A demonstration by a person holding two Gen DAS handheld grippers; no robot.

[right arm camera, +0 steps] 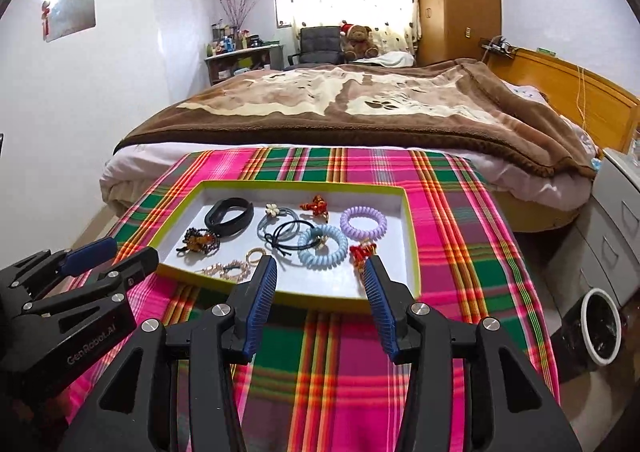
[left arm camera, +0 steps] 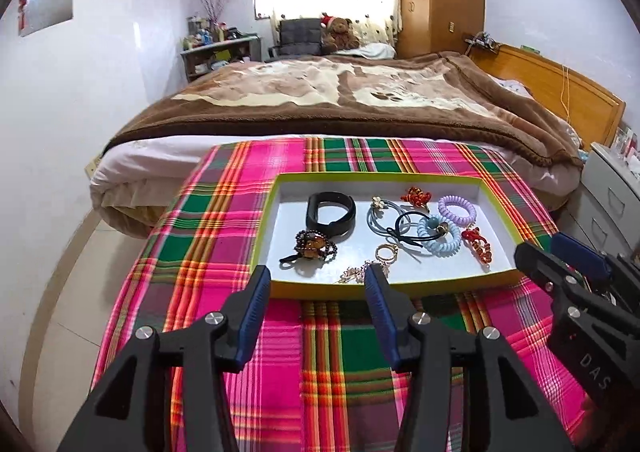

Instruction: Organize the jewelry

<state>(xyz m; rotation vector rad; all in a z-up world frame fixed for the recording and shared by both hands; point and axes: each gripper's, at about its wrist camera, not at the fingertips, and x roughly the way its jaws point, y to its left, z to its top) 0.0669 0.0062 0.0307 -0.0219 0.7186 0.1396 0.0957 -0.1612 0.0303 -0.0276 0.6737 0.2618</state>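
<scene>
A shallow white tray with a yellow-green rim lies on the plaid cloth. Several pieces rest in it: a black band, a brown beaded tie, a blue spiral tie, a purple spiral tie, red ornaments and a gold chain. My left gripper hovers open at the tray's near edge, with nothing between its fingers. My right gripper is open too, also over the near edge of the tray, just short of the blue spiral tie. It holds nothing.
The plaid cloth covers a table set against a bed with a brown blanket. A white drawer cabinet and a round bin stand to the right. The left gripper shows at the right wrist view's left edge.
</scene>
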